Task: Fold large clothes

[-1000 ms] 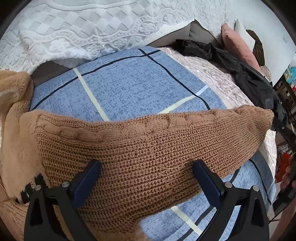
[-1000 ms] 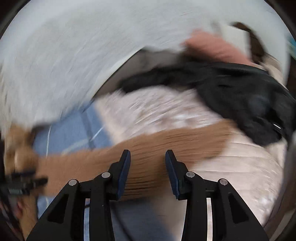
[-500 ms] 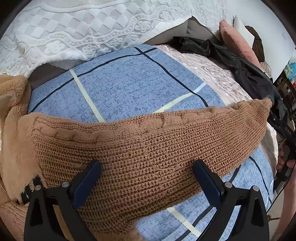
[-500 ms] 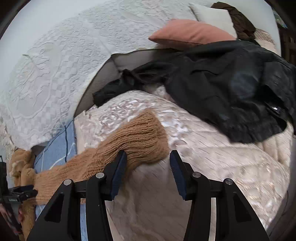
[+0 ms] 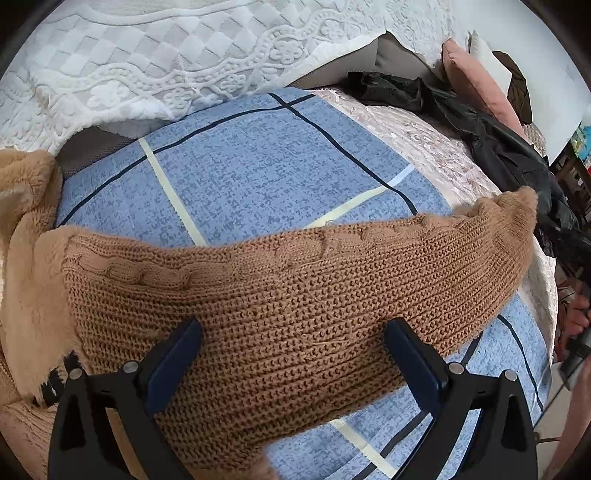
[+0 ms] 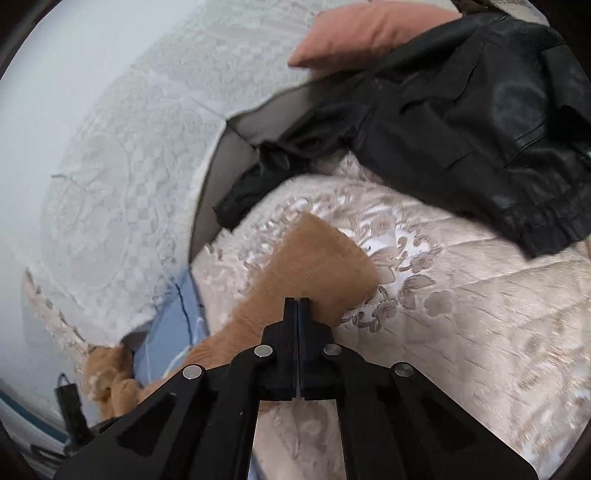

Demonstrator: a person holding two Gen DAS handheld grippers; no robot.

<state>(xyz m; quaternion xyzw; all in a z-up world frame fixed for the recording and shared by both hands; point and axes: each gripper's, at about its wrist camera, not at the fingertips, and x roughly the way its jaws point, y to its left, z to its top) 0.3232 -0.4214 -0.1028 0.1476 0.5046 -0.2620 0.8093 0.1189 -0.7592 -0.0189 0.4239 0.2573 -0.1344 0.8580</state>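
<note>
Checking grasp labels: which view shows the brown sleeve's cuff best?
Right wrist: the cuff fills mid-frame beyond the right gripper, whose fingers have shut at its edge. Left wrist shows the cuff small, far right.

So the bed [image 5: 436, 144] has a shiny beige floral quilt, with a blue checked blanket [image 5: 258, 177] spread on it. A brown knit sweater [image 5: 295, 302] lies across both, a black leather jacket [image 6: 461, 122] is bunched further back, and a pink pillow [image 6: 369, 33] beyond that.
</note>
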